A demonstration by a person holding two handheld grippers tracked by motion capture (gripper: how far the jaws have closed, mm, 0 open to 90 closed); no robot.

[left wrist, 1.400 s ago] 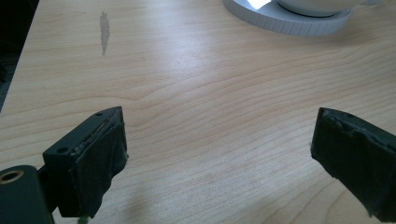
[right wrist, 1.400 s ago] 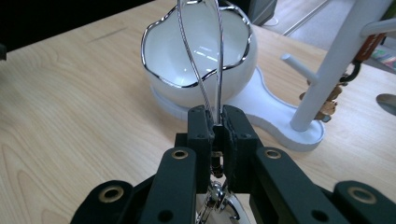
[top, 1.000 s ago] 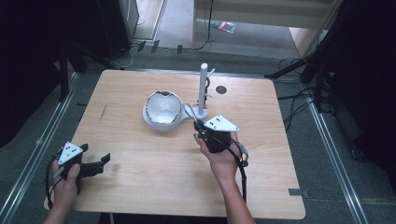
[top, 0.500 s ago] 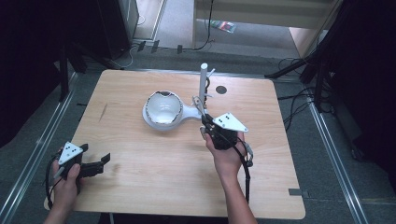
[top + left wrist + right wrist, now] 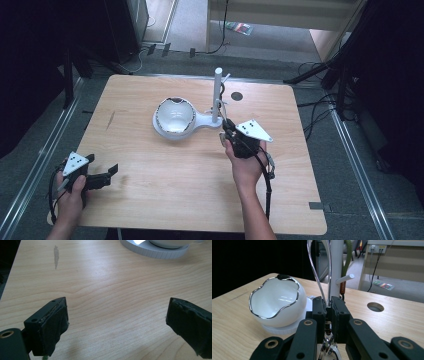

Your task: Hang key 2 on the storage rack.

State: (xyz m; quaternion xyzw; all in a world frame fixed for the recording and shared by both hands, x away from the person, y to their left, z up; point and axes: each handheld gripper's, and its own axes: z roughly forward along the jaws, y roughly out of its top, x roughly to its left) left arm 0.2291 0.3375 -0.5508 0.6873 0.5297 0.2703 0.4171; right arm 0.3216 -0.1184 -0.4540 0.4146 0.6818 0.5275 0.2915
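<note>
On the wooden desk [image 5: 150,200], the right claw [image 5: 327,312] is pinched tight on a thin chrome wire loop [image 5: 318,277] beside the white post [image 5: 217,95] and wavy-rimmed white bowl [image 5: 174,116]. The left claw [image 5: 117,322] gapes wide over bare wood near the desk's left front corner.

We are seeing a wooden table [image 5: 165,180] with a round hole [image 5: 237,96], grey floor [image 5: 200,60] and black cables [image 5: 320,107] lying beyond.

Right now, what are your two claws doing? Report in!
Left claw open, hovering over bare wooden table. Right claw shut on thin metal loop by white post. White bowl sits untouched on its stand. Nothing in the way.
</note>
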